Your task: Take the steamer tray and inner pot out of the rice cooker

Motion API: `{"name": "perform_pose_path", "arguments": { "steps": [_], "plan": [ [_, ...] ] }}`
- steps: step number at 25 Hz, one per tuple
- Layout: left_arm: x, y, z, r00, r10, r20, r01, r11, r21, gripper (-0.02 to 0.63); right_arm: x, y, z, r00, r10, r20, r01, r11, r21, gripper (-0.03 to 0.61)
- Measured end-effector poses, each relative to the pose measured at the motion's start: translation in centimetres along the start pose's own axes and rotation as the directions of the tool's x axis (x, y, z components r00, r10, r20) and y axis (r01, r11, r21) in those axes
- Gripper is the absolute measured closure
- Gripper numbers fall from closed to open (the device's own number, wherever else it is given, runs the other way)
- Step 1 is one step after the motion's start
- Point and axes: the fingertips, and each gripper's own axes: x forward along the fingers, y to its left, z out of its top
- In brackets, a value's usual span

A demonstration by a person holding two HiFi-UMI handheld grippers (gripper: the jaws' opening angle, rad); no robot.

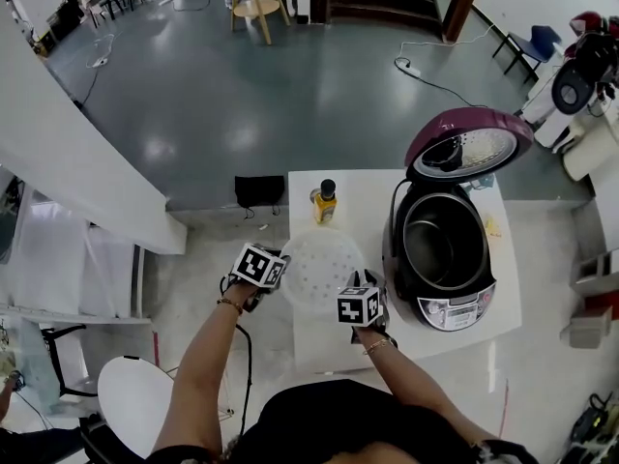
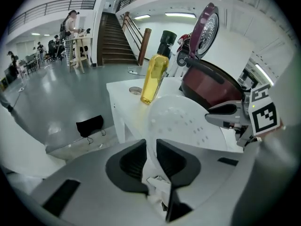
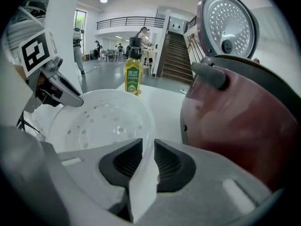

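1. White tray (image 1: pixel 319 264) low over surface (image 1: pixel 368 191); touching or not, cannot tell.
2. Left tongs (image 2: pixel 150 146) clenched on tray rim at 9 o'clock; right tongs (image 3: pixel 148 146) clenched on rim at 4 o'clock.
3. Cooker (image 1: pixel 455 309) at 3 o'clock of tray, lid (image 1: pixel 469 143) up, pot (image 1: pixel 440 249) inside.
4. Yellow bottle (image 1: pixel 325 203) upright at 12 o'clock of tray.

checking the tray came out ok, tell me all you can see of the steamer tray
The steamer tray is a round, shallow, white dish that looks like plastic, its floor dotted with small holes. It is out of the rice cooker, over the white table just left of the cooker, near a yellow bottle. The left gripper pinches one side of its rim and the right gripper the opposite side. Whether it rests on the table cannot be told.
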Motion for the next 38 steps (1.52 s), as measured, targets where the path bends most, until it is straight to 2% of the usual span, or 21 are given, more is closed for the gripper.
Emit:
{"name": "perform_pose_path", "arguments": {
  "steps": [6,12,15,16,17,18,20,23,25,27,29,31,33,36,38],
  "plan": [
    [1.8,0.5,1.5,1.0,0.008,-0.022,-0.008,1.0,0.018,0.552,1.6,-1.0,-0.4,0.998,-0.046,-0.048,0.047,0.998,0.031,0.497],
    [2.9,0.8,2.9,1.0,-0.008,-0.004,0.008,1.0,-0.013,0.557,2.7,-2.0,-0.1,0.995,-0.086,-0.051,0.088,0.996,0.031,0.499],
    [2.9,0.9,3.0,1.0,0.008,0.005,-0.008,1.0,0.007,0.554,2.8,-1.3,0.0,0.998,-0.055,-0.036,0.057,0.998,0.034,0.479],
    [2.9,0.8,2.9,1.0,0.01,0.01,-0.01,1.0,0.019,0.544,2.7,-1.0,-0.1,0.999,-0.035,-0.031,0.036,0.998,0.051,0.448],
    [3.0,0.7,2.8,1.0,0.011,0.017,-0.011,0.999,0.03,0.496,2.6,-0.8,-0.2,0.999,-0.021,-0.026,0.023,0.997,0.069,0.419],
    [2.9,0.6,2.7,0.999,0.015,0.028,-0.016,0.999,0.036,0.419,2.4,-0.8,-0.2,1.0,-0.016,-0.02,0.018,0.996,0.082,0.393],
    [2.4,0.8,2.7,0.997,0.038,0.063,-0.04,0.998,0.038,0.35,1.8,-0.9,-0.4,1.0,-0.018,-0.004,0.018,0.996,0.09,0.368],
    [0.2,1.0,3.3,0.987,0.068,0.143,-0.071,0.997,0.016,0.322,-0.1,-0.8,-0.4,0.999,-0.01,0.038,0.007,0.995,0.095,0.356],
    [-1.7,0.8,3.6,0.978,0.062,0.197,-0.059,0.998,-0.024,0.319,-1.8,-0.4,-0.4,0.998,0.018,0.055,-0.024,0.992,0.124,0.356],
    [-4.1,0.3,4.1,0.961,0.059,0.271,-0.042,0.997,-0.07,0.318,-4.0,0.8,-0.2,0.994,0.091,0.065,-0.1,0.981,0.166,0.356],
    [-6.9,-0.6,5.0,0.931,0.056,0.362,-0.016,0.993,-0.114,0.318,-6.6,2.5,0.3,0.975,0.198,0.102,-0.213,0.964,0.162,0.356],
    [-9.7,-2.1,6.6,0.885,0.039,0.464,0.04,0.987,-0.157,0.318,-9.9,3.7,1.6,0.94,0.298,0.168,-0.319,0.94,0.121,0.356],
    [-12.1,-4.2,8.2,0.832,0.003,0.555,0.114,0.978,-0.176,0.318,-13.2,3.7,2.9,0.9,0.363,0.24,-0.387,0.92,0.062,0.356],
    [-15.2,-8.0,10.7,0.766,-0.053,0.641,0.173,0.977,-0.127,0.318,-17.4,1.5,4.6,0.855,0.386,0.346,-0.412,0.911,0.0,0.356],
    [-16.8,-11.0,12.4,0.736,-0.078,0.673,0.166,0.984,-0.067,0.318,-19.3,-1.4,5.3,0.844,0.367,0.391,-0.384,0.923,-0.038,0.356]
  ]
}}
